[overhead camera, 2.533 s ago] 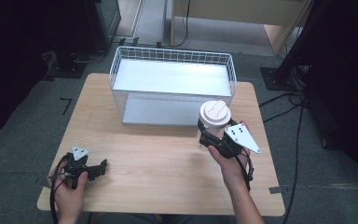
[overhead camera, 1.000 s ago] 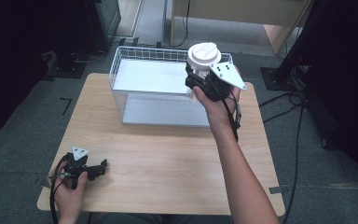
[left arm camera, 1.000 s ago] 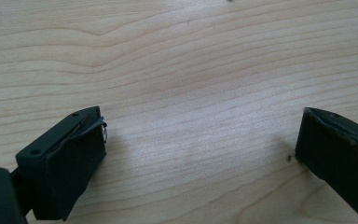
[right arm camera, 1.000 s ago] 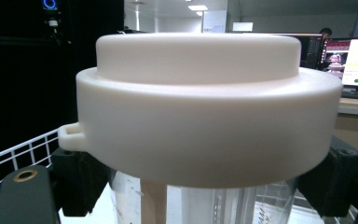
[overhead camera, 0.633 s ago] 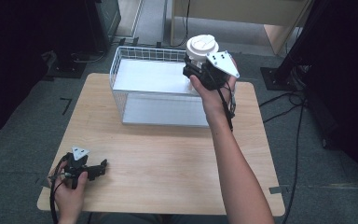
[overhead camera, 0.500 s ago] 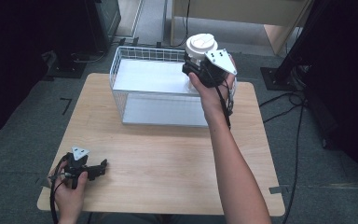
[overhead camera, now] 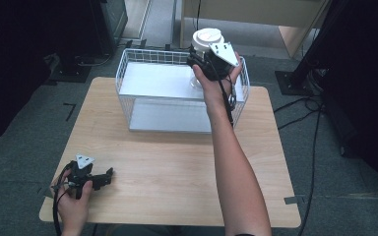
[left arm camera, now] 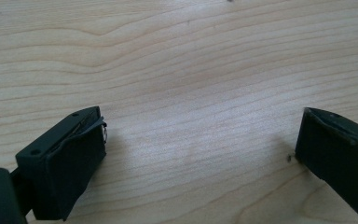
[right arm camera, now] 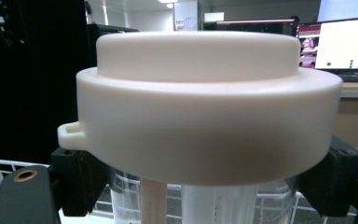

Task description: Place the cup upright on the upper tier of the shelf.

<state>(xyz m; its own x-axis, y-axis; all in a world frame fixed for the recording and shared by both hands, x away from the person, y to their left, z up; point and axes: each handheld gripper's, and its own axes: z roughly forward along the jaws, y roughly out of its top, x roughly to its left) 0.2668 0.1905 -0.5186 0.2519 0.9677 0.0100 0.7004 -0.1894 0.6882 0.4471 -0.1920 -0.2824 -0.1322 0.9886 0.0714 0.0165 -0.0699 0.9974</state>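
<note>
White-lidded clear plastic jar is being held above the white wire basket, further back than 2.5 s ago when it was near the table's front-right. Right gripper is pinching it under the lid. Left gripper is still resting on the table, jaws spread, nothing between.

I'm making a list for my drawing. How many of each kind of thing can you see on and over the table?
Grippers: 2, left and right
Jars with a white lid: 1
Wire baskets: 1
Tables: 1
Total: 5
</note>
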